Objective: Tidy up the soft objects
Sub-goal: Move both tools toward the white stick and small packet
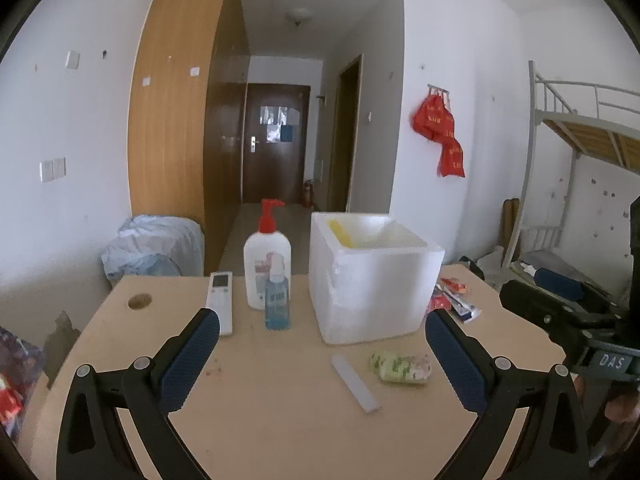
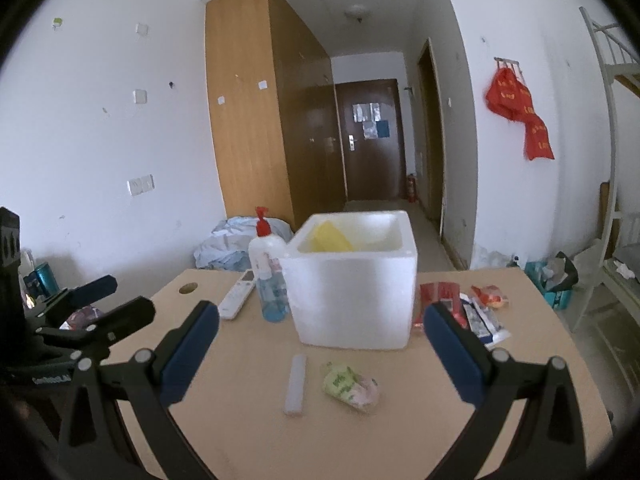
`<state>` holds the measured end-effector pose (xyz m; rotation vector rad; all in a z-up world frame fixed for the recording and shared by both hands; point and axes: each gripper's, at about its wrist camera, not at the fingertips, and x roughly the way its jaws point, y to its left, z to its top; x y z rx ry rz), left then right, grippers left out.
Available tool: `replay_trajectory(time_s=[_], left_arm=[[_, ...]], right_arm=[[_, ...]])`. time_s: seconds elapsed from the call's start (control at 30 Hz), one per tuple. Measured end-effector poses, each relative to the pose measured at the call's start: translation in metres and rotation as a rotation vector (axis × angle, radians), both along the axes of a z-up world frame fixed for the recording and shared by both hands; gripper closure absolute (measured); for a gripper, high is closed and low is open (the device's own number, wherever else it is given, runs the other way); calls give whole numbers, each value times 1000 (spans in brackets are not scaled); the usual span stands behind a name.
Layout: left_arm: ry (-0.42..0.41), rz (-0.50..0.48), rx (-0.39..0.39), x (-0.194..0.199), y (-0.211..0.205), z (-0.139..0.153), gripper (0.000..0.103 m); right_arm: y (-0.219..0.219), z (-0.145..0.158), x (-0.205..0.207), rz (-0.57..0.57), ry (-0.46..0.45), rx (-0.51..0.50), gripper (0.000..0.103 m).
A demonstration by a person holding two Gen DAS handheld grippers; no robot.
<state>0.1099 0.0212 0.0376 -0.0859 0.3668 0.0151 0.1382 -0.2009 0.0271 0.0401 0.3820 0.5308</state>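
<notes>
A: Soft green-and-pink packet (image 1: 401,367) lies on the wooden table (image 1: 260,420), just in front of the white foam box (image 1: 370,276), near its right front corner.

B: And left of the foam box?

A: Going left to right: a white remote control (image 1: 220,300), a white pump bottle with a red top (image 1: 266,256), then a small blue spray bottle (image 1: 277,300) just before the box's left wall. A white plastic strip (image 1: 355,383) lies in front of the box, beside the packet.

B: Inside the box?

A: Something yellow (image 2: 330,236) leans against its far left corner. Right of the box sit 2 or more red snack wrappers (image 2: 438,300) and an orange one (image 2: 490,296).

B: The tools?

A: Left gripper (image 1: 322,360) is spread wide, holding nothing. Right gripper (image 2: 320,360) is equally wide apart and empty, with the packet lying on the table between and beyond its fingers.
</notes>
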Motion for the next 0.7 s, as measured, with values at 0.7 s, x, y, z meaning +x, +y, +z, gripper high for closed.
replay_trajectory(time_s=[0.7], left_arm=[[90, -18, -37, 9, -2, -51, 0]], right_arm=[[0, -47, 6, 18, 108, -30, 0]])
